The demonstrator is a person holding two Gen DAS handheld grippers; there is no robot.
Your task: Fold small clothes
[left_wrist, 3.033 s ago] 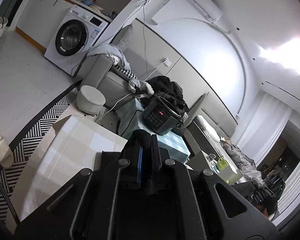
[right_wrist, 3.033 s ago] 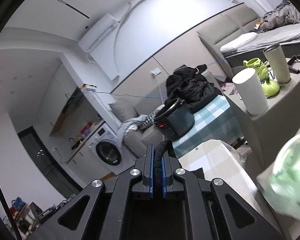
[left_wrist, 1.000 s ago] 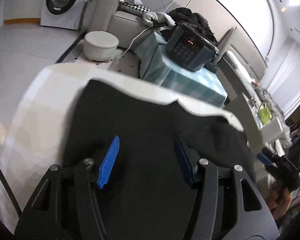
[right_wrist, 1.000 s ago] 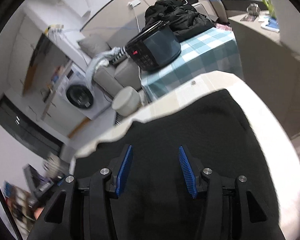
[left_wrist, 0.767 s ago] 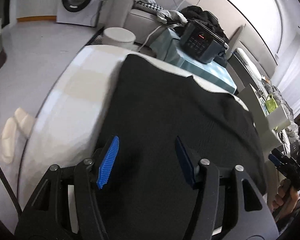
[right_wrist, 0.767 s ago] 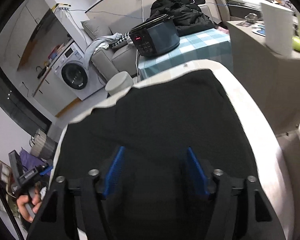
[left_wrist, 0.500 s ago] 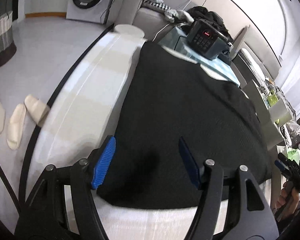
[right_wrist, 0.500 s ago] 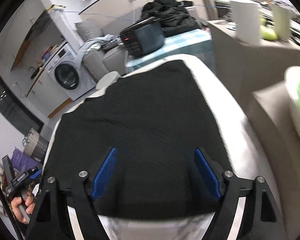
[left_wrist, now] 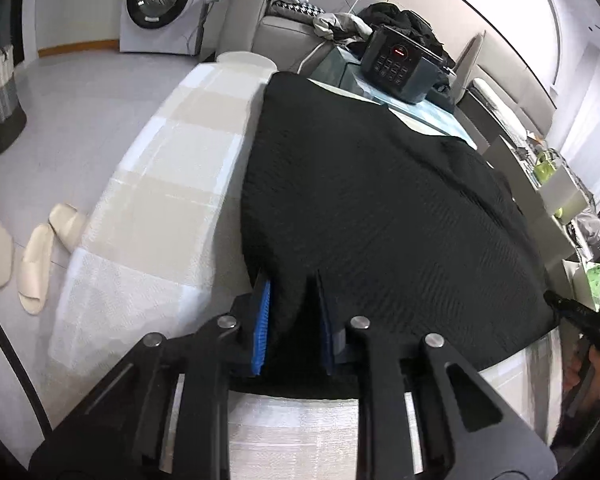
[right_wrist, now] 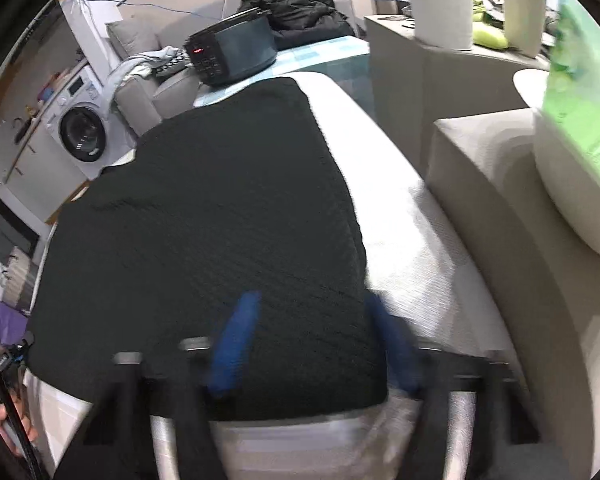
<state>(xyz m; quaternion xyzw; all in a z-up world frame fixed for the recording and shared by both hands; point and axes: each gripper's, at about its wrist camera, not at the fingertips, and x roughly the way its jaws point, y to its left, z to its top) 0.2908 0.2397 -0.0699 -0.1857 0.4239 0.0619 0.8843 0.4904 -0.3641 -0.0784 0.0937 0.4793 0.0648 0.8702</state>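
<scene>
Black knit garment (left_wrist: 380, 208) spread flat on checked worktop (left_wrist: 160, 184). Left gripper (left_wrist: 290, 320) closing on bunched near hem, cloth between its pads; right gripper (right_wrist: 312, 344), motion-blurred, closing astride near right corner, presumably to lift both ends for folding.

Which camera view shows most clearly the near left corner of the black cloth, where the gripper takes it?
The left wrist view: it is sharp, and the black cloth bunches between the closing left gripper. The right wrist view shows that corner only at its far left edge, beside a hand.
</scene>
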